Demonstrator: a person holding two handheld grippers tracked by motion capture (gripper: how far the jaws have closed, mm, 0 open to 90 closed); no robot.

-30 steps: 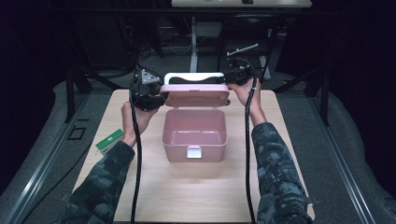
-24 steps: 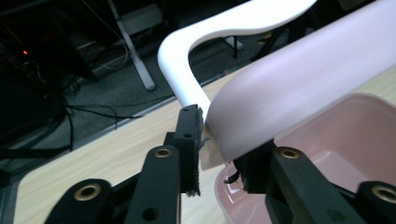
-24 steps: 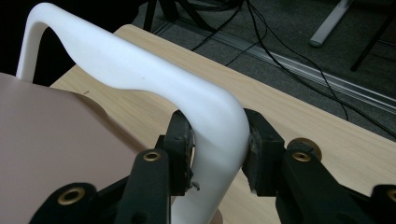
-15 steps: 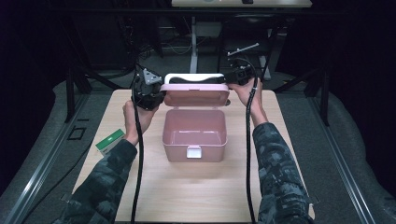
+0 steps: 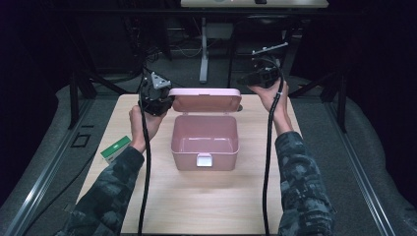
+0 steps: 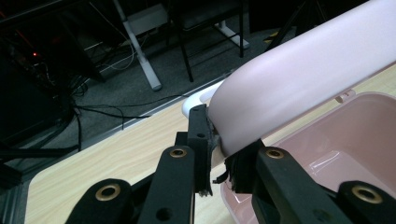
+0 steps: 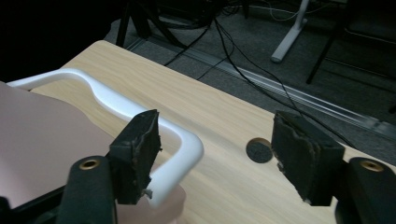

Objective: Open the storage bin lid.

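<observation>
The pink storage box (image 5: 205, 142) sits open near the middle of the wooden table (image 5: 206, 206), its lid (image 5: 205, 100) standing up along the box's far edge with a white handle (image 7: 121, 105) behind it. The left gripper (image 5: 158, 98) is clamped on the lid's left end, pads pressing the pink rim. The right gripper (image 5: 253, 78) hangs beyond the lid's right end, its jaws spread with nothing between them; they have just been opening, and since the earlier frame this gripper has lifted off the lid. A green carton (image 5: 115, 149) lies left of the box, well apart. Nothing blocks the box.
</observation>
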